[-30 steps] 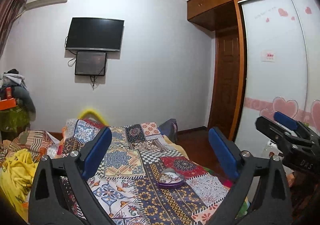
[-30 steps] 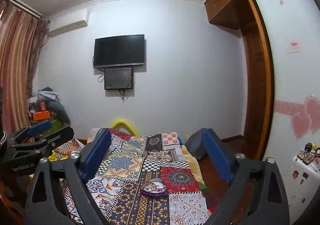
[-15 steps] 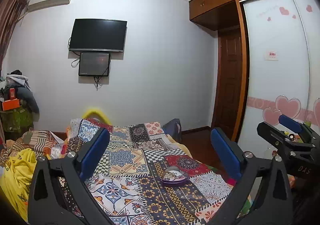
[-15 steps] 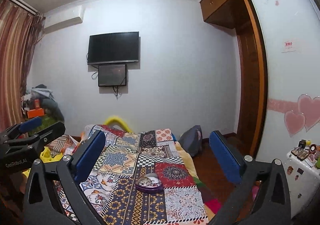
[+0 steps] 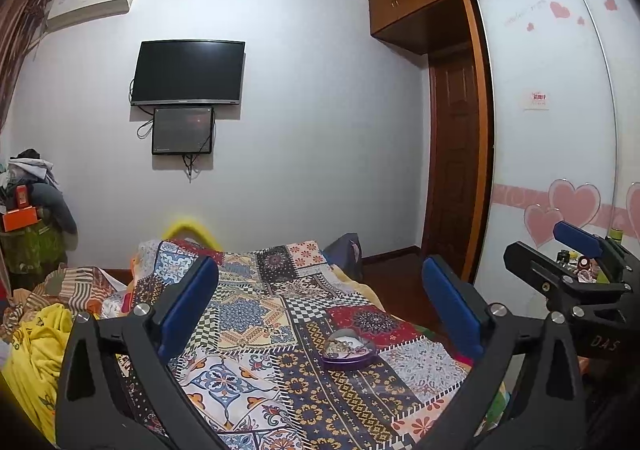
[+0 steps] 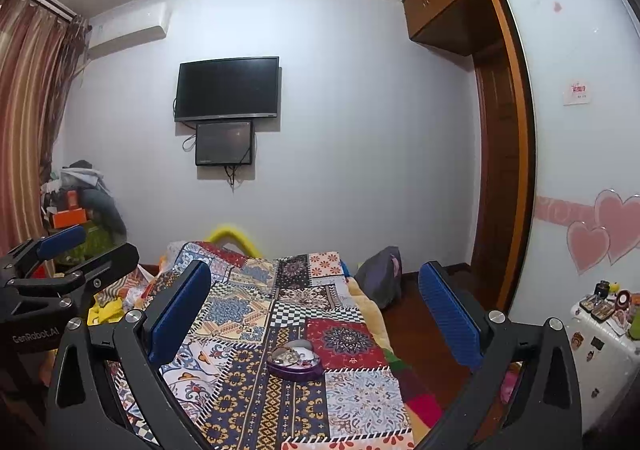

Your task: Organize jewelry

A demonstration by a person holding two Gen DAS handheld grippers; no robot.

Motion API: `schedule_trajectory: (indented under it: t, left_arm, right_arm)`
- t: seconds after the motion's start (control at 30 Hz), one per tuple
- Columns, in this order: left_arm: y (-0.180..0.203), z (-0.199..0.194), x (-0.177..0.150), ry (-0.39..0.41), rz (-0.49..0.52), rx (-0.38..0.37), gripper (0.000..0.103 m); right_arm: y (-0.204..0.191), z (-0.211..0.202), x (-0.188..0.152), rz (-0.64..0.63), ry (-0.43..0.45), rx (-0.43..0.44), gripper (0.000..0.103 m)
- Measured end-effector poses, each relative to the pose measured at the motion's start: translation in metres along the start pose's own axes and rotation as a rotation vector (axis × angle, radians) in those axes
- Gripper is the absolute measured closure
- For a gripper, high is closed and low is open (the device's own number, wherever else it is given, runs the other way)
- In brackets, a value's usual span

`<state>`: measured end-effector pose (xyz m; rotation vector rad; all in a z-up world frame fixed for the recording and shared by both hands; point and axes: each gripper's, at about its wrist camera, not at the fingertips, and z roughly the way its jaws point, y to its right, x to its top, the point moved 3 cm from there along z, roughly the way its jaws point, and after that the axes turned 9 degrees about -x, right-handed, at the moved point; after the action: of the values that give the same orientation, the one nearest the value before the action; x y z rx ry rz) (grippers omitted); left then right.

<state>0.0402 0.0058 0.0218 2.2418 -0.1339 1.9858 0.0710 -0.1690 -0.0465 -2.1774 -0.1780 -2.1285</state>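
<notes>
While both grippers hang above the near end of the bed, I keep each one's jaws spread wide with nothing between them, because nothing here is close enough to pinch. My left gripper (image 5: 320,306) and right gripper (image 6: 316,304) sit side by side, each catching the other at the edge of its view, both aimed down the patchwork quilt (image 6: 240,306) so the target stays framed between the blue pads.

That target is the purple heart-shaped jewelry box (image 6: 295,358), resting alone on the quilt toward its right-hand side, well ahead of both grippers. From the right wrist it looks open, with a tangle of pieces (chains or bangles, too small to sort out) lying inside; from the left wrist I see a clear domed part (image 5: 349,346) over it, so I cannot tell whether a lid is on. No loose jewelry shows on the quilt itself, which fits either a full box awaiting sorting or one already packed.
</notes>
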Motion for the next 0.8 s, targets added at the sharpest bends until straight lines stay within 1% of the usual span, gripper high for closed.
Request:
schedule_trajectory:
  t: [0.37, 0.8]
  left_arm:
    - [-0.0010, 0.0013, -0.0017, -0.003, -0.011, 0.004, 0.000]
    - [-0.0023, 0.0017, -0.0007, -0.009, -0.020, -0.009, 0.000]
  right_arm:
    - [0.0008, -0.0003, 0.0014, 0.003, -0.011, -0.001, 0.000]
    - [0.0014, -0.0006, 0.0026, 0.007, -0.016, -0.001, 0.000]
